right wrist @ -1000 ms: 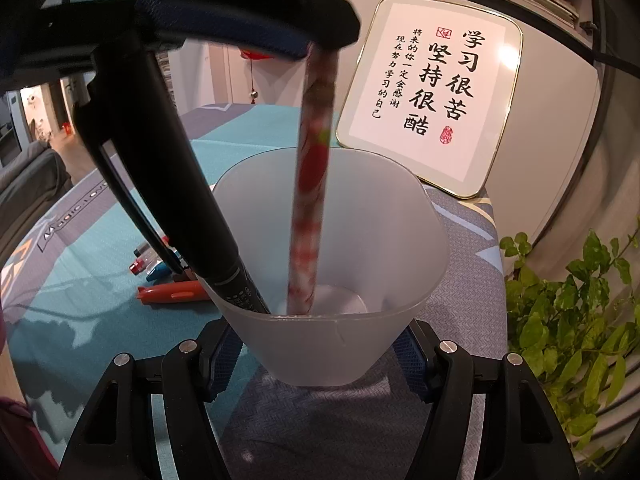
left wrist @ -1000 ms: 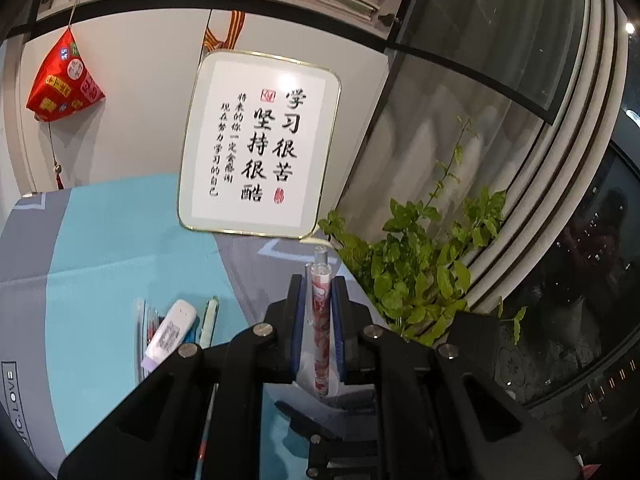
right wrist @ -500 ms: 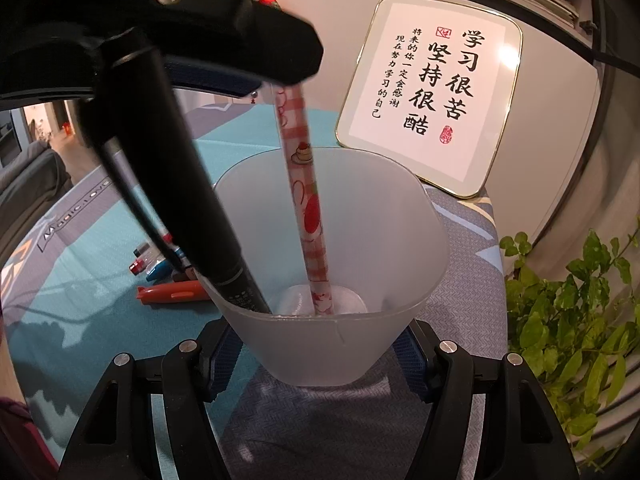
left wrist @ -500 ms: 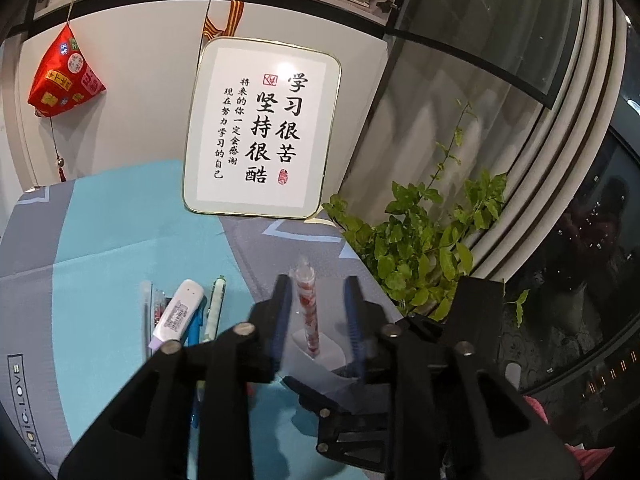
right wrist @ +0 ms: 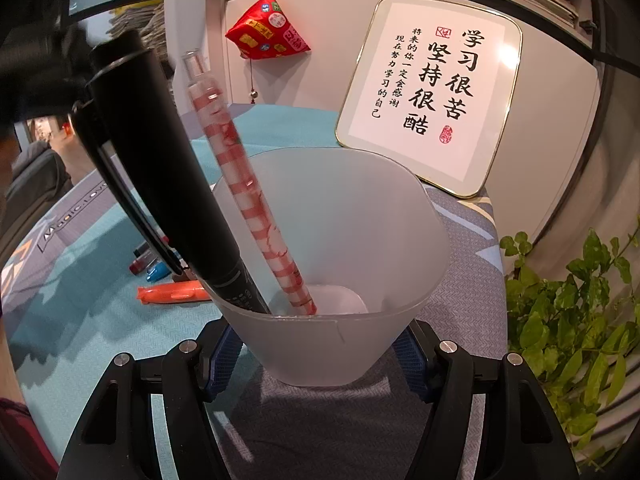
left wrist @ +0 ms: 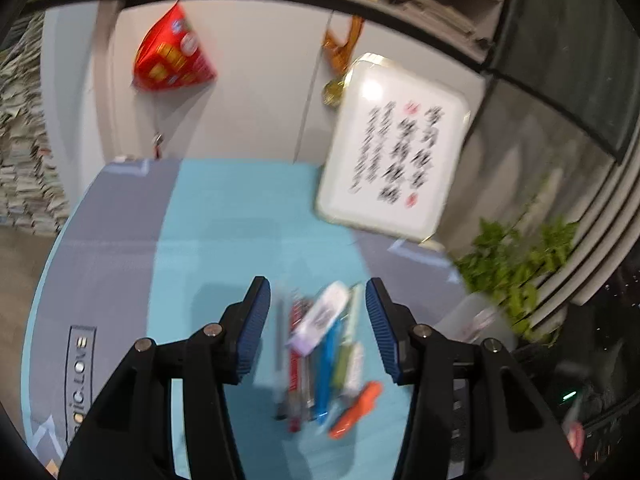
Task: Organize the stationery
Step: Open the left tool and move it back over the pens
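Observation:
My right gripper [right wrist: 320,360] is shut on a frosted plastic cup [right wrist: 432,216] and holds it upright above the table. A red-checked pen [right wrist: 248,200] and a thick black marker [right wrist: 168,168] lean against the cup's left wall. In the blurred left wrist view my left gripper [left wrist: 317,286] hovers over a loose pile of pens [left wrist: 320,360]. Its jaws are opening and nothing is pressed between them. A white tube [left wrist: 320,316] lies on top of the pile and an orange pen [left wrist: 354,410] lies at its near end. The cup [left wrist: 476,320] shows at the right.
The table carries a teal and grey cloth [left wrist: 224,232]. A framed calligraphy board [right wrist: 432,108] leans on the wall behind. A green plant [right wrist: 568,312] stands off the table's right edge. A red pouch [right wrist: 268,34] hangs on the wall. The orange pen [right wrist: 176,293] lies left of the cup.
My left gripper let go of the red-checked pen into the cup, opened, and swung left over the pile of pens. The pen now leans left in the cup. The right gripper stayed put.

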A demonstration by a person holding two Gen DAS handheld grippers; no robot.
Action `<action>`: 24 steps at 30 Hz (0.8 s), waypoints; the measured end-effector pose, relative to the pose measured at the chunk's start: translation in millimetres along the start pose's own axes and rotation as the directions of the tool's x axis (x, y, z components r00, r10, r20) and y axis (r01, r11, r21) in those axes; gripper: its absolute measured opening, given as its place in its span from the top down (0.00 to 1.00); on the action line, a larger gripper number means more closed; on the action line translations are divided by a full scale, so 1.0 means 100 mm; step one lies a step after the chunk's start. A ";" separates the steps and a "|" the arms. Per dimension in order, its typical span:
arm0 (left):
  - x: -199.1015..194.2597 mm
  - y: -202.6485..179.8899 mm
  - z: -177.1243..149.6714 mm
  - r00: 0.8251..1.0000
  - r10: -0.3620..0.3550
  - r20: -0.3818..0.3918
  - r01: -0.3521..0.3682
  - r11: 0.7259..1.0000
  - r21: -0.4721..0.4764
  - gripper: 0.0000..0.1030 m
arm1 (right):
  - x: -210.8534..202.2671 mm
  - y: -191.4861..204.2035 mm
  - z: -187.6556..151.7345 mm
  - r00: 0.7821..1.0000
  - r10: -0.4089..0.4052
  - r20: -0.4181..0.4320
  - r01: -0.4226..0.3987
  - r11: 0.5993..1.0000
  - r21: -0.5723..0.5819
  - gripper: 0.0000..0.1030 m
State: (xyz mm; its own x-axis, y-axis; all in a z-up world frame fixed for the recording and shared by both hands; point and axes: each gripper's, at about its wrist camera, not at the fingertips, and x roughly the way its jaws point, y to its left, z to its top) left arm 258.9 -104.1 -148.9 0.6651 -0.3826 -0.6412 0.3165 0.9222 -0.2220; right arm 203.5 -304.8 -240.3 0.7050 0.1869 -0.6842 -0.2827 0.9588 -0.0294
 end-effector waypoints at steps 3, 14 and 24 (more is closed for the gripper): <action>0.14 0.08 -0.14 0.998 0.038 -0.058 -0.037 0.999 0.013 0.55 | 0.00 0.00 0.00 1.000 0.000 0.000 0.000 1.000 0.000 0.33; 0.43 0.18 -0.50 0.982 0.083 -0.171 -0.072 0.995 0.070 0.66 | 0.00 -0.01 0.00 1.000 0.001 0.001 -0.001 1.000 0.001 0.33; 0.58 0.20 -0.56 0.972 0.120 -0.202 -0.104 0.991 0.089 0.71 | 0.04 -0.04 -0.02 1.000 0.006 -0.020 -0.006 1.000 0.023 0.33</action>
State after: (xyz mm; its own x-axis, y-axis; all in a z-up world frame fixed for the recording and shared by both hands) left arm 265.8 -104.2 -231.5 0.5477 -0.2497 -0.7985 0.3041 0.9486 -0.0880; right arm 205.8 -307.9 -244.1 0.6902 0.1887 -0.6986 -0.2721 0.9622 -0.0089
